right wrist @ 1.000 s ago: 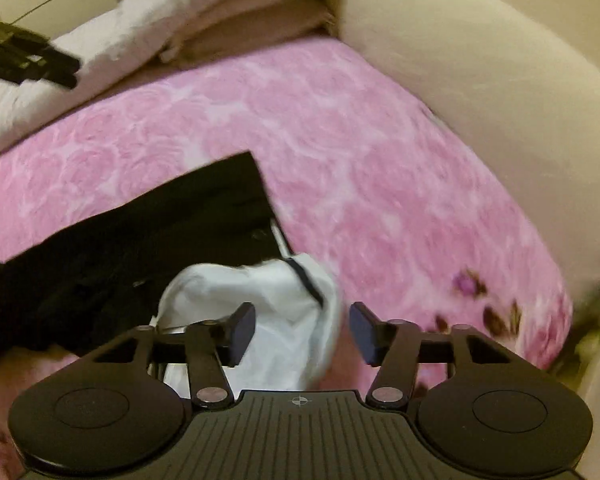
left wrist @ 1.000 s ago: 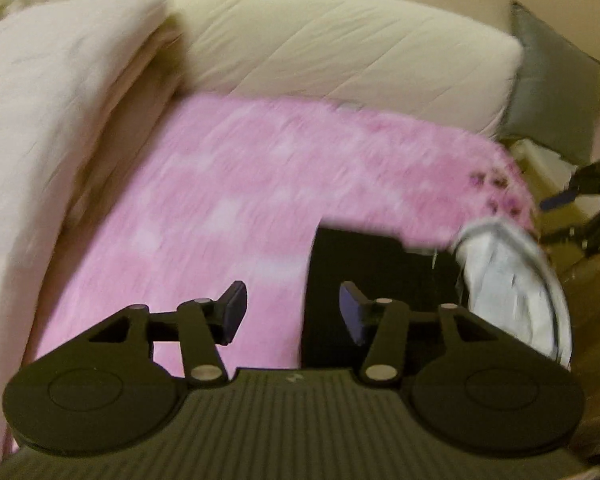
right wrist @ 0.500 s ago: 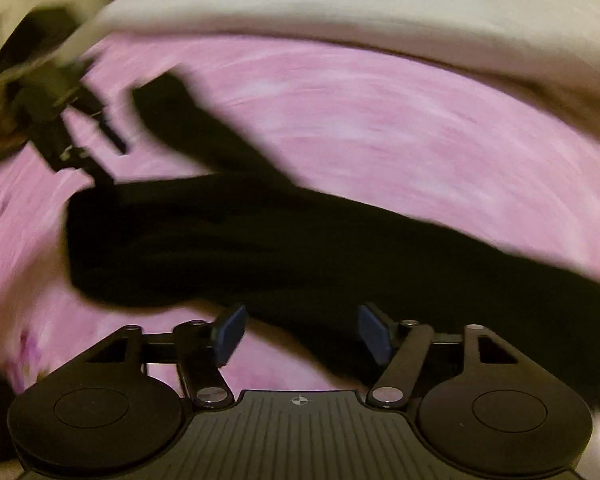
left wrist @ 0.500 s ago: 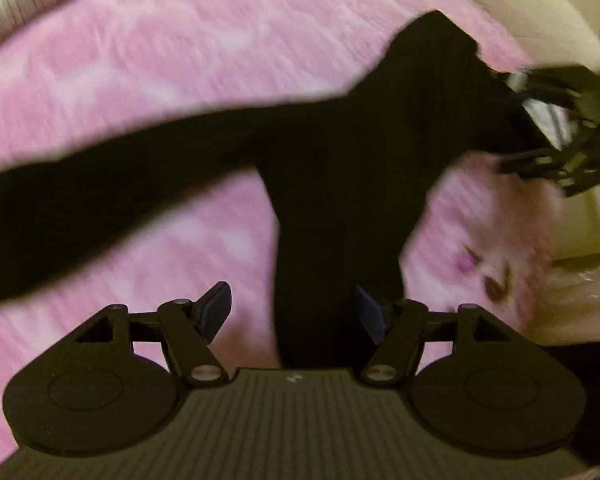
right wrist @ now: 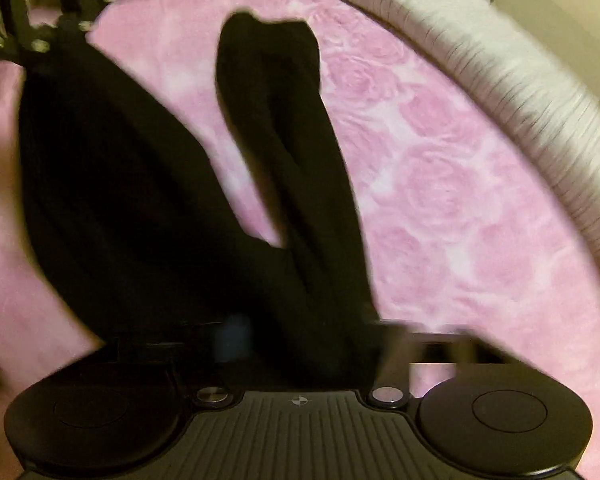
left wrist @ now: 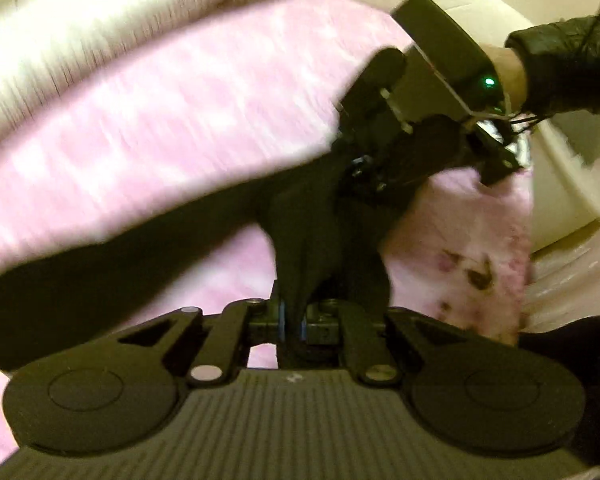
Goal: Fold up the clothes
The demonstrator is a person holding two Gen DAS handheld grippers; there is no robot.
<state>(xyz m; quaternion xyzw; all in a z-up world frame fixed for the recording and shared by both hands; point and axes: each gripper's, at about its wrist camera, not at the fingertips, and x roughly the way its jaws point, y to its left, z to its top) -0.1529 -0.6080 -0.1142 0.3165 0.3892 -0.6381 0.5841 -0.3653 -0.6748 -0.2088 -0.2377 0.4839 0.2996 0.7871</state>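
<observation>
left claw (left wrist: 293, 320) at bottom centre is pinched tight on the black garment (left wrist: 140, 240) sprawled over the pink blanket (left wrist: 160, 100); right claw (right wrist: 300, 340) is closing, cloth between its blurred jaws; I'd lift evenly, keeping both corners taut

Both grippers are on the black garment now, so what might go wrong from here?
The left gripper pinches only a narrow bunch of the black garment, so it may slip. The right gripper is closing on blurred cloth; its hold is unclear. The sleeve trailing on the pink blanket might drag and crease.
</observation>
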